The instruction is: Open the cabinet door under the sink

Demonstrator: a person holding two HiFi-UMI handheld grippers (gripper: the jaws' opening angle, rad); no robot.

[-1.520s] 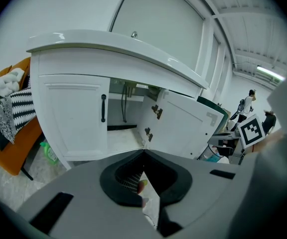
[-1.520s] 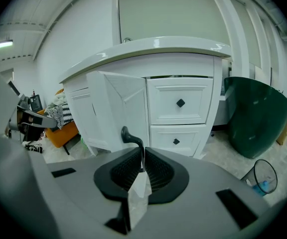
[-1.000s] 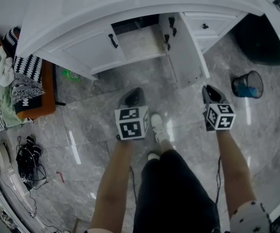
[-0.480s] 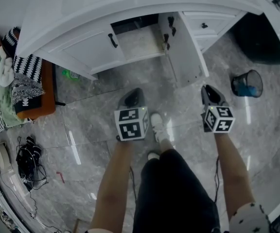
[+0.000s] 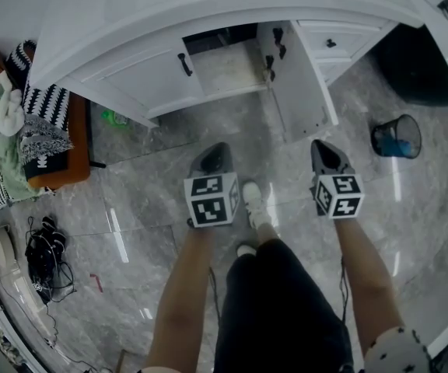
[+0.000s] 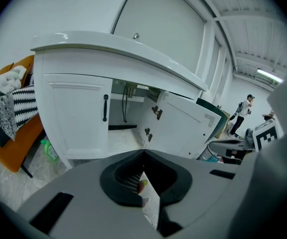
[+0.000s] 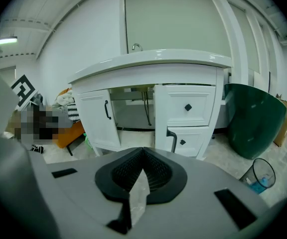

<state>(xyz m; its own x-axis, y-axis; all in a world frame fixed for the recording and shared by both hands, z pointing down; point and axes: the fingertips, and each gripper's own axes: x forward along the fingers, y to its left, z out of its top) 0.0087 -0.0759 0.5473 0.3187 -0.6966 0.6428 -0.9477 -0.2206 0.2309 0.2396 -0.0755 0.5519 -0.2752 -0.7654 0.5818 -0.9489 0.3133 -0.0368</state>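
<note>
White cabinet door under the sink top stands wide open, swung out to the right. The right gripper has moved back from the door's black handle. Its jaws are closed on nothing. The left gripper is closed and holds nothing too. Both hang over the shiny grey floor. A black bin holds something blue. Pipes show inside the cabinet.

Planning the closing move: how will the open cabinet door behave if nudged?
The open cabinet door looks like a rigid panel on hinges, so it would likely swing, not flex. Its glossy face may let jaws slip; the black handle seems safer.
</note>
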